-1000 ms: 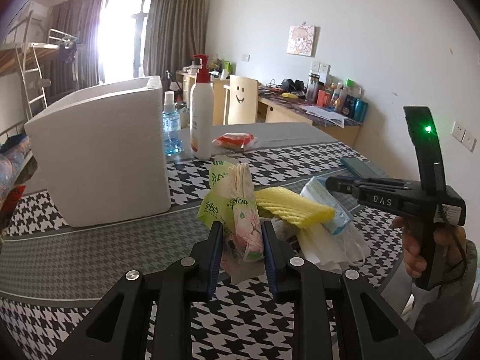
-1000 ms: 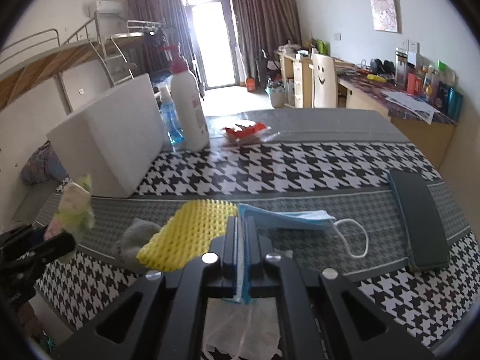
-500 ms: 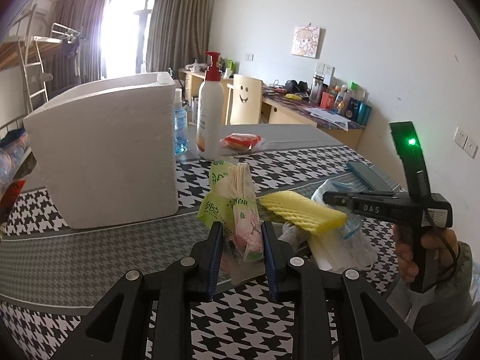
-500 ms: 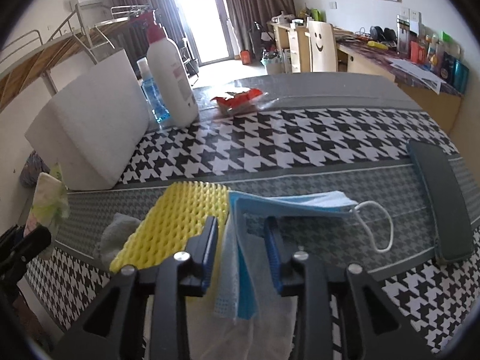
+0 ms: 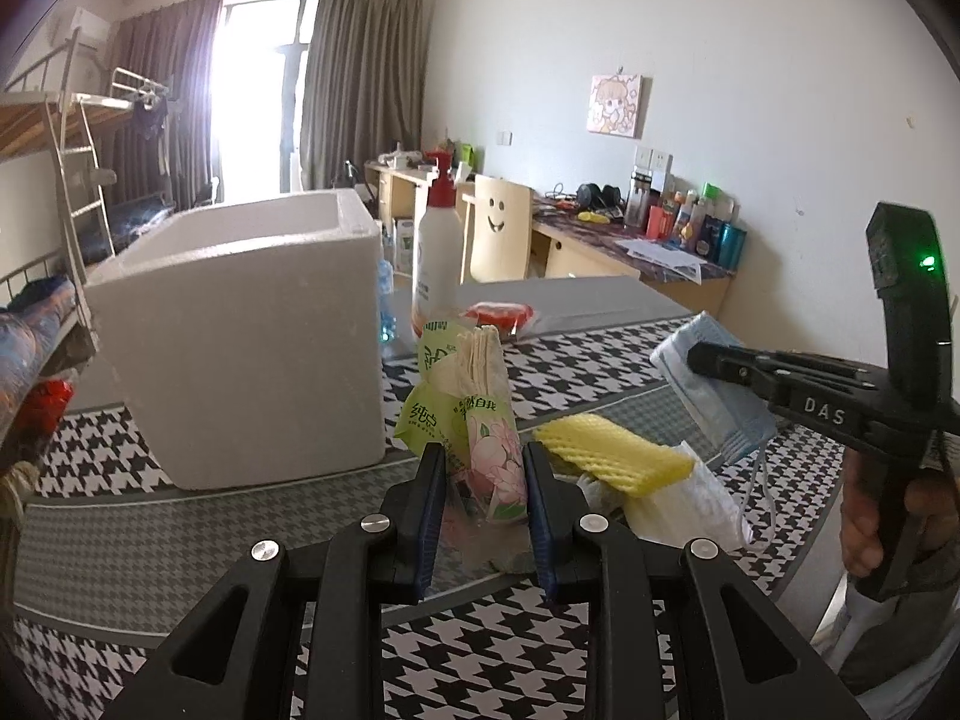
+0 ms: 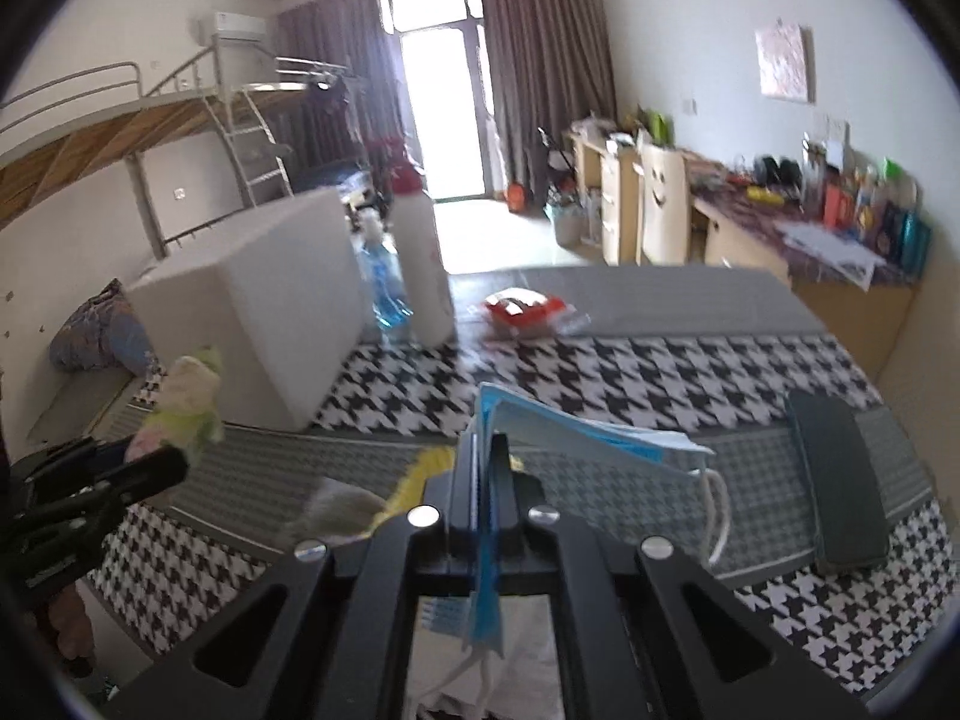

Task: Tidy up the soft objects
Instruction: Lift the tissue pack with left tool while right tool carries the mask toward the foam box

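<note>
Two tongs, both busy. The left tongs point(image 5: 483, 480) are clenched on a pack of tissues point(image 5: 474, 420) with a pink flower print, which stands upright between the blue pads. Just beyond it and to the left sits a white foam box point(image 5: 252, 336), open at the top, with a pump bottle point(image 5: 433, 264) past its right corner.

The right tongs point(image 6: 487, 468) are clamped tight on a blue face mask point(image 6: 576, 426); it sticks out forward and right of the tips, lifted clear of the checkered table point(image 6: 630, 372), an ear loop dangling underneath. Right below the tips lies a yellow sponge point(image 5: 612, 459) on a white plastic bag point(image 5: 690, 507). Off to the right of these tongs a dark flat case point(image 6: 840, 480) lies on the table, and further ahead a red packet point(image 6: 522, 309).
</note>
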Demonstrator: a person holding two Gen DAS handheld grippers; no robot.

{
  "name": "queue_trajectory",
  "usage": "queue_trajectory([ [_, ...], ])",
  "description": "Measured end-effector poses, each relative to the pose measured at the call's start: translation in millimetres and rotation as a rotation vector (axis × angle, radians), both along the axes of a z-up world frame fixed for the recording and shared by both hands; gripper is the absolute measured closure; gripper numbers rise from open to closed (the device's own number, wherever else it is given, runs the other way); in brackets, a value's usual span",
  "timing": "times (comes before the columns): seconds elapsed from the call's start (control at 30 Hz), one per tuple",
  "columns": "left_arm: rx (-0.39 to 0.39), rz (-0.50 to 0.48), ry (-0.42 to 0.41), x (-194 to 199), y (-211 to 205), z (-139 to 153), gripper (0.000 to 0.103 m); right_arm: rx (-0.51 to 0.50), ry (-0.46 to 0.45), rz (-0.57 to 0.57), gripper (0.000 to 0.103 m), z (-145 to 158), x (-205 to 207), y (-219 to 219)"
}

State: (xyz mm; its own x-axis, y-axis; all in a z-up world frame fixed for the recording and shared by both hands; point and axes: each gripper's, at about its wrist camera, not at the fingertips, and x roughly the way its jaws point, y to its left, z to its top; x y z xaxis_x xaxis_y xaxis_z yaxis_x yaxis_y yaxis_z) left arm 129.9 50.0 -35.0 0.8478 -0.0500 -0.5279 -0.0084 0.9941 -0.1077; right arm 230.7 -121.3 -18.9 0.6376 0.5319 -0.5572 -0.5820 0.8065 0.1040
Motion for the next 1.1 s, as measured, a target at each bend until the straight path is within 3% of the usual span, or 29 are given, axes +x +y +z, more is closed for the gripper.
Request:
queue_trajectory([
  [0.33,-0.002,0.018,-0.022,-5.7,3.6,4.2,0.076,0.015,-0.056,0.088,0.098,11.7,-11.4,17.7],
  [0.53,0.012,0.028,-0.053,-7.4,5.5,13.9,0.076,0.048,-0.044,0.090,0.098,17.4,-12.1,21.0],
  [1.1,0.056,0.073,-0.127,-1.1,15.6,51.7,0.076,0.064,-0.133,0.080,0.098,45.5,-12.5,33.1],
])
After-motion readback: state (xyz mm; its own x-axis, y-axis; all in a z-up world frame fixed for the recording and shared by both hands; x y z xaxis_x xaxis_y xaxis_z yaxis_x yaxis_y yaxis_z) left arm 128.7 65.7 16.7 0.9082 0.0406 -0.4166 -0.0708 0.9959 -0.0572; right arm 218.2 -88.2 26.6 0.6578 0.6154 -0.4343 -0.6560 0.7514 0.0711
